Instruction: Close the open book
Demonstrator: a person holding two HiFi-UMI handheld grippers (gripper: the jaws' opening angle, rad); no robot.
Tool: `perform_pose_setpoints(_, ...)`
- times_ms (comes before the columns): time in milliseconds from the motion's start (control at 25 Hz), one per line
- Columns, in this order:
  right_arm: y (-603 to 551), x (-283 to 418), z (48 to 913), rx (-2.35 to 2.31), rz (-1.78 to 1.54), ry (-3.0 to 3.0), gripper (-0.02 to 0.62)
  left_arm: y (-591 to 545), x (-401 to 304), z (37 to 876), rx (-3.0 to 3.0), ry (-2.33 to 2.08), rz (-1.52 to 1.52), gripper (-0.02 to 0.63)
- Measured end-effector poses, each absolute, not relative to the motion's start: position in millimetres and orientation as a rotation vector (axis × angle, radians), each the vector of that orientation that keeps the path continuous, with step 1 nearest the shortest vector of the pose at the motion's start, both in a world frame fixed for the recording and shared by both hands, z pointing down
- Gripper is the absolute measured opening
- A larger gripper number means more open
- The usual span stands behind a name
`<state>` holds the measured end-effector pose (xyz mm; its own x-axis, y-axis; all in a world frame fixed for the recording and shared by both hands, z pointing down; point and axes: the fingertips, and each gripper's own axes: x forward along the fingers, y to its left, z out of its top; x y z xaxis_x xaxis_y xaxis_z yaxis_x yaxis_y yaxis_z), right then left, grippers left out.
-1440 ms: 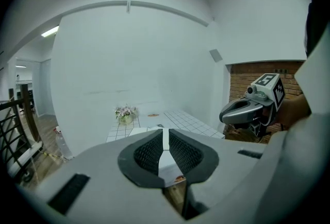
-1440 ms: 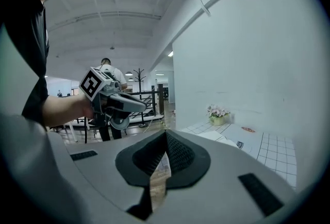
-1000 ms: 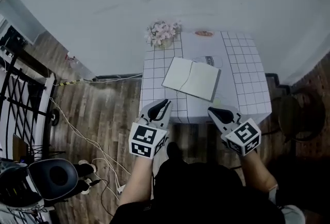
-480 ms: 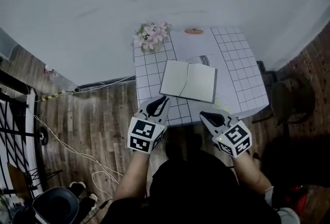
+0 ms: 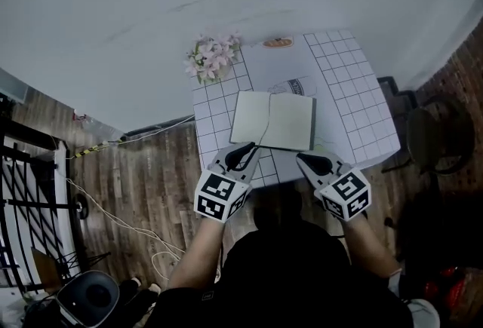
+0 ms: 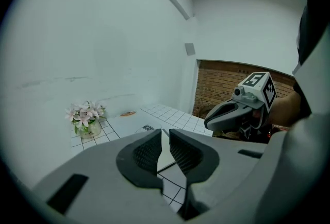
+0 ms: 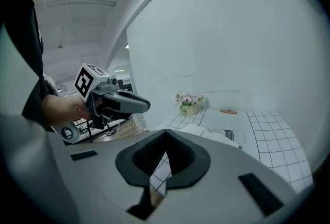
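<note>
The book (image 5: pixel 273 121), one only, lies open and flat on the single white gridded table (image 5: pixel 355 85), on the table's left half and close to its near edge; two pale, blank pages face up; its spine runs from the near edge toward the wall, tilted slightly, so the long axis of the open spread lies across the table from left to right; a dark strip of cover shows along the right page's outer edge.

Far left on the wood floor stands one black metal rack (image 5: pixel 30 191), with cables trailing beside it; at the table's far left corner sits one pot of pink flowers (image 5: pixel 210 58); right of it, against the wall, lies one small orange thing (image 5: pixel 278 41), too small to identify.

There are two grippers, each bearing one marker cube; the left gripper (image 5: pixel 243 155) hovers over the table's near edge, just short of the book's left page, its jaws nearly together with only a thin slit between the pads and nothing in it; the right gripper (image 5: pixel 306 160) hangs just below the book's right page, jaws fully together and empty; both point toward the wall.

Right of the table stands one dark stool (image 5: pixel 441 139).
</note>
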<state>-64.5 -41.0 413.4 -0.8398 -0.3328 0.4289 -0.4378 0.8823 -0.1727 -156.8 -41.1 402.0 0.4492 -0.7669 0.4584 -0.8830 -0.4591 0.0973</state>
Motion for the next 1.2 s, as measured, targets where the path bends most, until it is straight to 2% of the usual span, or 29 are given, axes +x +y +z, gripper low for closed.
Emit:
perform_pose_setpoints(480, -99, -41, 438, 0.592, 0.482, -2.682, 0.003, -72, -153, 470, 2.258, -1.337, 0.776, 0.116)
perform_pose_setpoints(1200, -137, -79, 522, 0.617, 0.639, -2.514, 0.003, -107, -152, 608, 2.339, -0.915, 1.155, 0.143)
